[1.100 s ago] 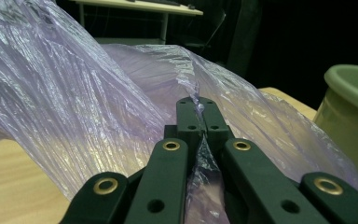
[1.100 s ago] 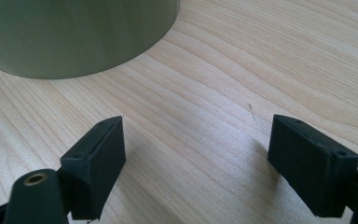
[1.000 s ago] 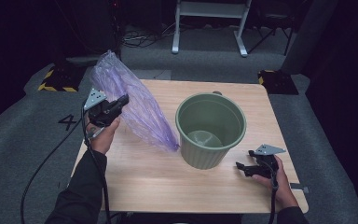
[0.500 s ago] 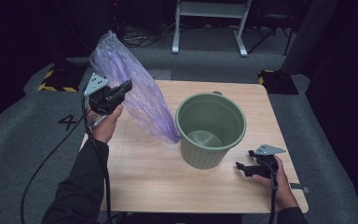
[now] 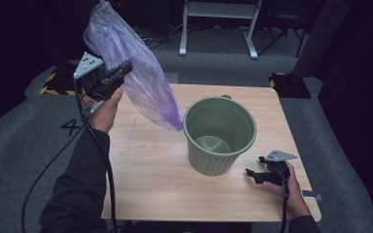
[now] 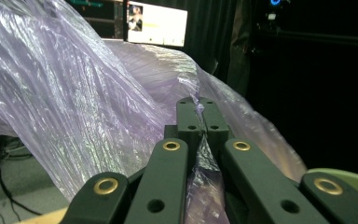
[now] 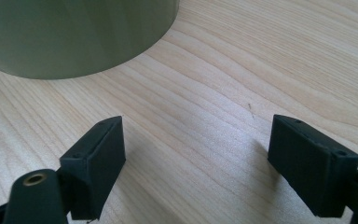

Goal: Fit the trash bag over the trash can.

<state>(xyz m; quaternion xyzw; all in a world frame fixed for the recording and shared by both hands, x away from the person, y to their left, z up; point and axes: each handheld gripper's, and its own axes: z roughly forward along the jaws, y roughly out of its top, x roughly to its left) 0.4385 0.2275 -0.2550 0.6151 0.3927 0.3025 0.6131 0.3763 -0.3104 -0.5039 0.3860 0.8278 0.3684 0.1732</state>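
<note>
nearest us, our right gripper rests on the wooden table just beside the green bin, its jaws spread wide with nothing between them. we judge it best to use that free gripper to steady the bin's rim, since a light bin could slide when the plastic drags over it. farther out and up, our left gripper is clenched on a fold of the purple bag, which hangs slanted in the air, its low corner just beside the bin's near-left rim. to line the bin well, we would carry the bag over the opening, let the low end drop inside, and keep the pinch firm, because thin film slips easily. the bin looks empty.
</note>
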